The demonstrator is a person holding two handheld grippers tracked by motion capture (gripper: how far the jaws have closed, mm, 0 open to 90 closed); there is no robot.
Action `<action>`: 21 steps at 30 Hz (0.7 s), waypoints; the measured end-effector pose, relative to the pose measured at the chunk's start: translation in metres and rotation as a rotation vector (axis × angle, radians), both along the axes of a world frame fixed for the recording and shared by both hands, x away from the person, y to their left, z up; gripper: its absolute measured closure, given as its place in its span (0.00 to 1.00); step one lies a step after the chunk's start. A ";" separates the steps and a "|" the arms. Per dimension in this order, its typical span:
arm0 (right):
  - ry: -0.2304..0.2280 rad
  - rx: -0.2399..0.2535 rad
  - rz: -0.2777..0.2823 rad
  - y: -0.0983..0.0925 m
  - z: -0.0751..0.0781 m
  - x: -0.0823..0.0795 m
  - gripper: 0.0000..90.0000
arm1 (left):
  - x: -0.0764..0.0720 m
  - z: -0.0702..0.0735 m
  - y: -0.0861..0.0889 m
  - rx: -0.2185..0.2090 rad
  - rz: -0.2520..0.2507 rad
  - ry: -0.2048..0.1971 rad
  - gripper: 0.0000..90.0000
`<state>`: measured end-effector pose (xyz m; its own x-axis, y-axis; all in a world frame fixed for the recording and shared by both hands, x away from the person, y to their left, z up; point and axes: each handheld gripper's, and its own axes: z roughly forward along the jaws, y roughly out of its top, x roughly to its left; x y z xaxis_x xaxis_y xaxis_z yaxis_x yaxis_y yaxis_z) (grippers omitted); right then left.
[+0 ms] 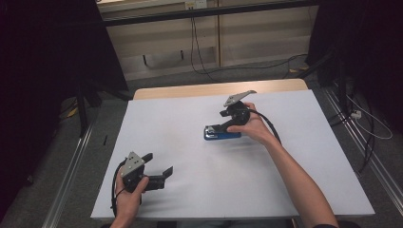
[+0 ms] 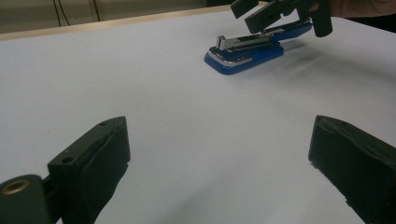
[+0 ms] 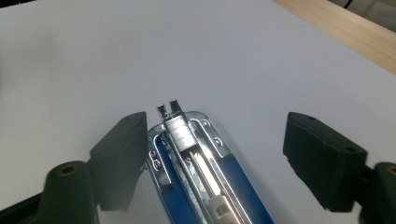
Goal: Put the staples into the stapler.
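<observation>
left gripper [image 1: 159, 167]: near edge of the tabletop [image 1: 180, 156], held in the left hand [image 1: 127, 191]; fingers [image 2: 100, 156] spread wide, nothing between them, bare white surface under them in the left gripper view.
stapler [image 1: 222, 134]: blue, metal top, lying flat mid-tabletop, well apart from the left gripper; long axis runs left-right in the high view.
stapler detail: right gripper view shows the staple channel and chrome front plate facing up; front end points away from that camera.
right gripper [image 3: 212, 154]: over the stapler, held in the right hand [image 1: 252, 127]; fingers [image 3: 119, 156] stand wide, one on each side of the stapler.
right grip: left finger right beside the stapler's edge, contact cannot be told; right finger clearly off it with white tabletop between; stapler not clamped.
far edge: strip of bare wood [image 1: 214, 89] past the white cover.
beyond: floor with cables [image 1: 199, 52].
</observation>
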<state>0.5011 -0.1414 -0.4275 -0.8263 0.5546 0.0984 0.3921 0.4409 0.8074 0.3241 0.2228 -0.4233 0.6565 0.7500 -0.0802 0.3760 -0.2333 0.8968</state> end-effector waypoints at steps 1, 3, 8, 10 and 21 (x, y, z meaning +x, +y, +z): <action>0.002 0.004 -0.020 -0.002 0.000 -0.001 0.20 | 0.000 0.000 0.000 -0.003 0.003 0.000 0.06; 0.005 0.025 -0.049 -0.005 0.001 -0.003 0.18 | 0.000 0.000 0.000 -0.002 0.004 0.002 0.06; -0.016 0.041 -0.071 -0.011 0.001 -0.009 0.18 | 0.000 0.000 -0.001 -0.002 0.001 0.000 0.06; -0.025 0.048 -0.076 -0.011 0.002 -0.013 0.17 | 0.000 0.000 0.000 0.001 0.002 0.000 0.06; -0.045 0.111 -0.153 -0.016 0.008 -0.026 0.14 | -0.001 -0.001 -0.001 0.004 0.004 -0.006 0.06</action>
<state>0.4754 -0.1574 -0.4199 -0.7382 0.6617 0.1313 0.4103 0.2858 0.8660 0.3233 0.2214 -0.4246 0.6537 0.7532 -0.0732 0.3715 -0.2351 0.8981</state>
